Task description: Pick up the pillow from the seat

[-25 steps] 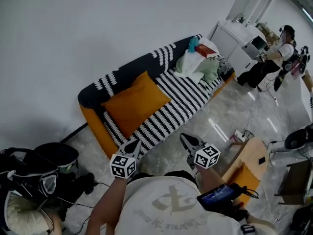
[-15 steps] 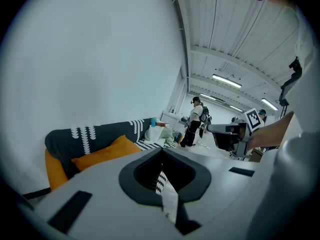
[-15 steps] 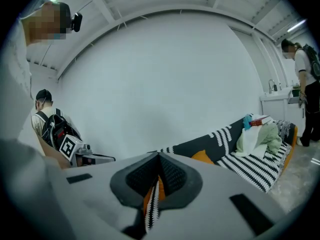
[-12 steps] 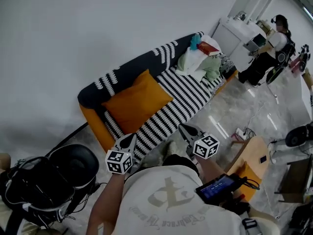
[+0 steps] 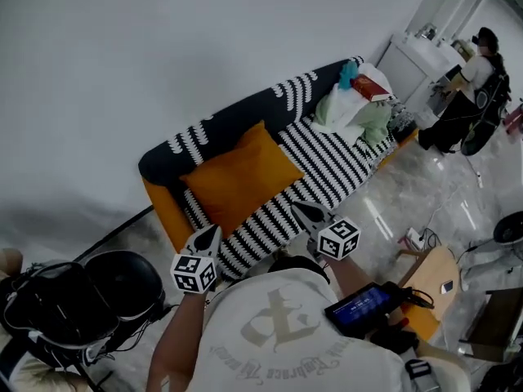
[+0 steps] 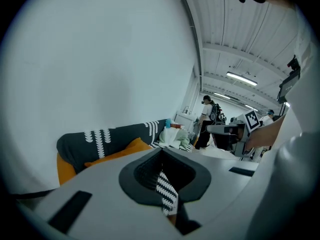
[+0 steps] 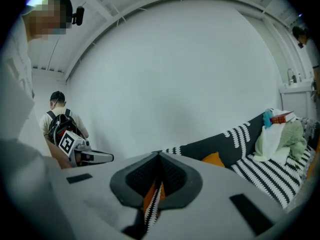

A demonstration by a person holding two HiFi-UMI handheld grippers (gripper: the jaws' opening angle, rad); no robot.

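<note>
The left gripper (image 5: 211, 233) and right gripper (image 5: 299, 211) have their jaws together and empty. The orange pillow (image 5: 241, 176) lies ahead of both jaws, on the striped sofa (image 5: 325, 167).

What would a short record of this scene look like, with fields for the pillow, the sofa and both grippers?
pillow: orange, on the seat, against the backrest
sofa: black and white stripes, pile of clothes at its other end
left gripper: shut, empty, short of the pillow
right gripper: shut, empty, short of the pillow
task state: pillow not yet picked up
</note>
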